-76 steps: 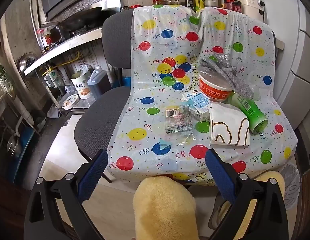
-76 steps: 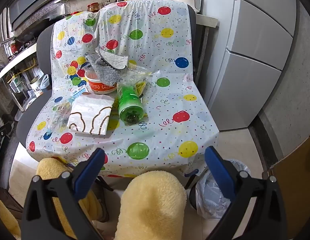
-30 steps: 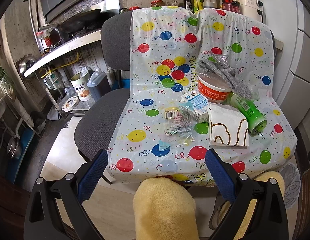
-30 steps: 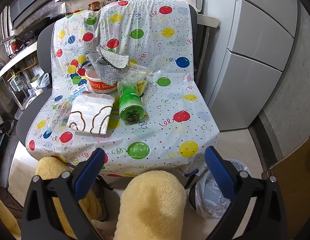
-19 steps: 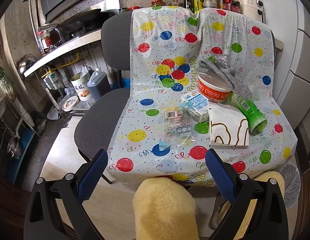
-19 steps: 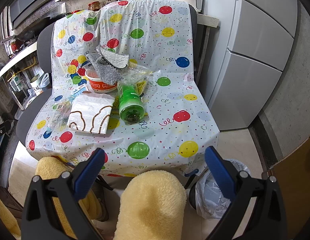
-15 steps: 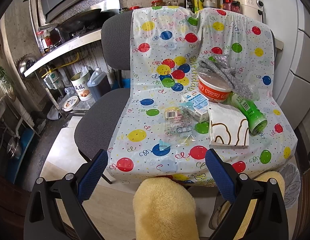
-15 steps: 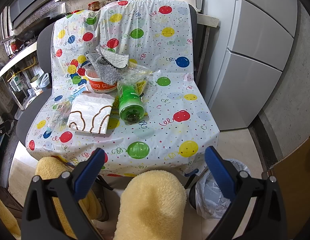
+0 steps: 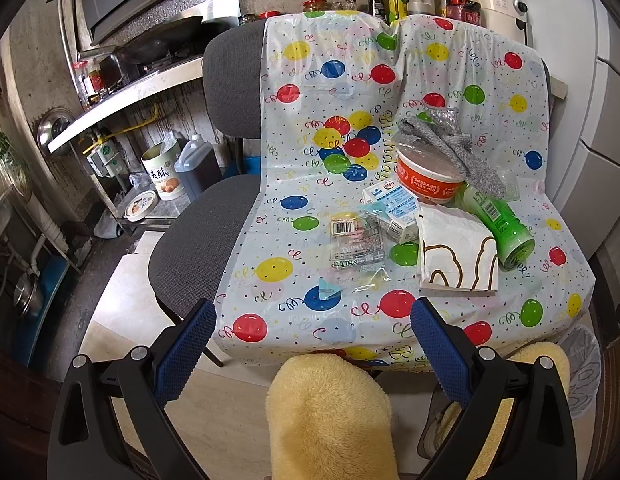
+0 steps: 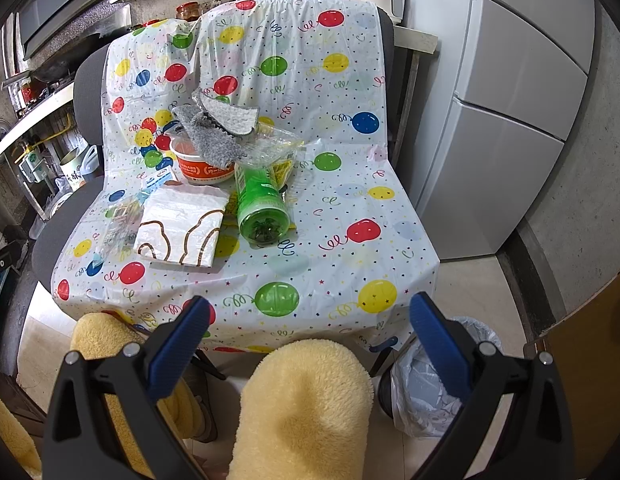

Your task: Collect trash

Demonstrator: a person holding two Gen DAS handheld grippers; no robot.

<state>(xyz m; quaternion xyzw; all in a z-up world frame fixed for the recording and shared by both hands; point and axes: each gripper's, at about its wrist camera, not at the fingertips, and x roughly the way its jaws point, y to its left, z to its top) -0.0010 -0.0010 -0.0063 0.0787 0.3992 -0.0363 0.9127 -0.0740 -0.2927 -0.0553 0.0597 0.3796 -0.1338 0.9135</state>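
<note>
Presently, two chairs side by side under one balloon-print plastic cover point(image 9: 341, 80), with the trash in a cluster on the covered seat.

Left gripper point(image 9: 310, 344): jaws spread wide, empty, held short of the seat's front edge. Right gripper point(image 10: 306, 336): likewise spread and empty, also short of the edge.

Items on the seat:
- Clear plastic wrapper point(image 9: 355, 242) with a barcode, flat, on the cluster's left side.
- Small blue-and-white carton point(image 9: 391, 206), on its side, touching the wrapper.
- White paper bag point(image 9: 455, 254) with brown outline print, flat, near the front.
- Green bottle point(image 9: 497, 222), lying down, just beside the bag.
- Orange-red instant-noodle bowl point(image 9: 427, 178), upright, behind the bag.
- Grey cloth point(image 9: 449, 148), draped over the bowl's rim.

Bin with a pale liner bag point(image 10: 425, 396): on the floor at the seat's right front corner.

Yellow fleece-clad knees point(image 10: 306, 408): below the seat edge, in both views.
</note>
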